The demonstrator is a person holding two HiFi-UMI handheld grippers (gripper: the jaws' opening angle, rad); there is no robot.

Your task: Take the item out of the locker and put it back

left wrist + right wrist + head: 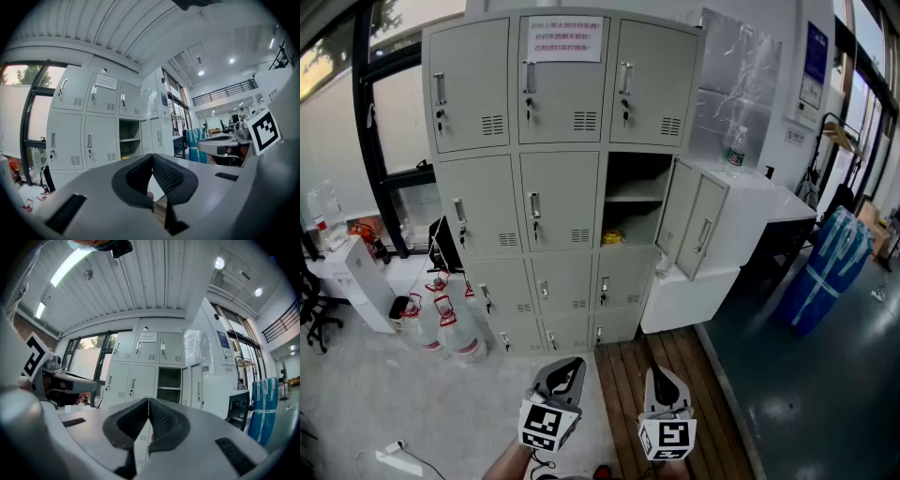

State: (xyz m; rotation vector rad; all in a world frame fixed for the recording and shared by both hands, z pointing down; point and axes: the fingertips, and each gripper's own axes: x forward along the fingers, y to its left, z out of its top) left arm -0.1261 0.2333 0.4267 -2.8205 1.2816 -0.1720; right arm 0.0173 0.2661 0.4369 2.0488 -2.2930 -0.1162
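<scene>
The grey locker bank [534, 169] stands ahead of me. One compartment [636, 202] in its right column is open, its door [690, 225] swung out to the right. A small yellow item [612, 237] lies on the compartment floor under a shelf; it also shows as a yellow speck [124, 157] in the left gripper view. Both grippers are held low, well short of the lockers. My left gripper [566, 368] [152, 157] is shut, pads touching, with nothing between them. Beside it my right gripper [662, 377] [148, 402] is likewise shut and empty. The open compartment [169, 386] lies straight ahead in the right gripper view.
Several water jugs [441, 323] stand on the floor left of the lockers, near a white box [356, 281]. A white cabinet [741, 220] carrying a bottle [735, 150] adjoins the open door. A blue wrapped bundle [825, 267] is at the right. Wooden planks [670, 361] lie underfoot.
</scene>
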